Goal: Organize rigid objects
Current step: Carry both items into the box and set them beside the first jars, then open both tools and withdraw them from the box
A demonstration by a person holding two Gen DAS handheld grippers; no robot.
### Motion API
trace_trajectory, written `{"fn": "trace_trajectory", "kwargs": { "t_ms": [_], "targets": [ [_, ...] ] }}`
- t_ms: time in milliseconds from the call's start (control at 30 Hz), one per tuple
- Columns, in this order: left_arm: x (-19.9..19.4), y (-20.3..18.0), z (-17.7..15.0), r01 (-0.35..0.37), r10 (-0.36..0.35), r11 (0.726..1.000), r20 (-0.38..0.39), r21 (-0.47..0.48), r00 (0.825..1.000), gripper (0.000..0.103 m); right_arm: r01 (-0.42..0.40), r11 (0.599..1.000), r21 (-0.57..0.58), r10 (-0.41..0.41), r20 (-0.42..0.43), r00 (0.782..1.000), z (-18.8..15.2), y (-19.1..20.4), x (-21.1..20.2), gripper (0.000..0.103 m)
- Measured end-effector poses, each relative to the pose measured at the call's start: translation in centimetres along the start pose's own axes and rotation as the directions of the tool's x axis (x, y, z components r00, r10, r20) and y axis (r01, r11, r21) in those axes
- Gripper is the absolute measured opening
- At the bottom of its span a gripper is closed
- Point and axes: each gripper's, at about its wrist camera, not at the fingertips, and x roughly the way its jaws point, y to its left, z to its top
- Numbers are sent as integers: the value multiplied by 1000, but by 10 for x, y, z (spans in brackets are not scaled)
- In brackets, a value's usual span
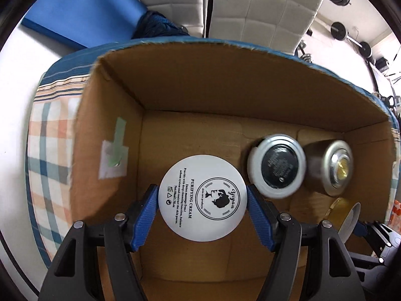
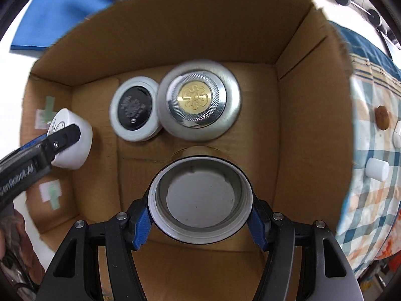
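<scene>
- Left gripper (image 1: 202,209) clenched on white cream jar (image 1: 202,197), held over left part of cardboard box (image 1: 225,95).
- Right gripper (image 2: 200,212) grasping open container (image 2: 200,198) above box floor.
- Risk: the round, smooth jar could slip from blue fingers (image 1: 144,214) and drop.
- Risk: lowering either could knock black-lid jar (image 2: 135,111) or gold-emblem jar (image 2: 198,102), which stand touching.

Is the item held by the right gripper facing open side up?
Yes. The lid in the right gripper shows its hollow, threaded inside.

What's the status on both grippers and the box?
Left gripper shut on white cream jar. Right gripper shut on open lid. Both over cardboard box; two jars already inside.
</scene>
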Motion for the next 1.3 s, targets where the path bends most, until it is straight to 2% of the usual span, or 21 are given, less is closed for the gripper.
{"fn": "trace_trajectory", "kwargs": {
  "t_ms": [200,567,933,1133,1167,1200,1300],
  "targets": [
    [18,-1,14,-17,17,1000,-8,14,1000,67,22,999,30,-21,-25,999,8,0,15,66],
    [17,-3,20,-25,25,999,6,34,1000,68,57,996,67,-54,-43,998,12,-11,37,67],
    [21,8,26,40,-41,999,-45,-29,998,68,33,996,81,-28,-65,998,23,-13,34,67],
    [5,9,18,45,-46,998,-33,-37,998,74,14,997,72,-10,-60,998,20,-12,22,76],
    [0,8,17,52,-53,998,-30,-39,998,77,13,998,68,-9,-58,998,19,-11,20,79],
    [-3,8,16,49,-50,998,-27,-40,998,86,7,998,66,-4,-54,999,19,-10,16,83],
    [-18,7,12,43,-43,998,-3,-42,999,89,1,998,57,2,-40,999,15,-4,7,90]
  ]
}}
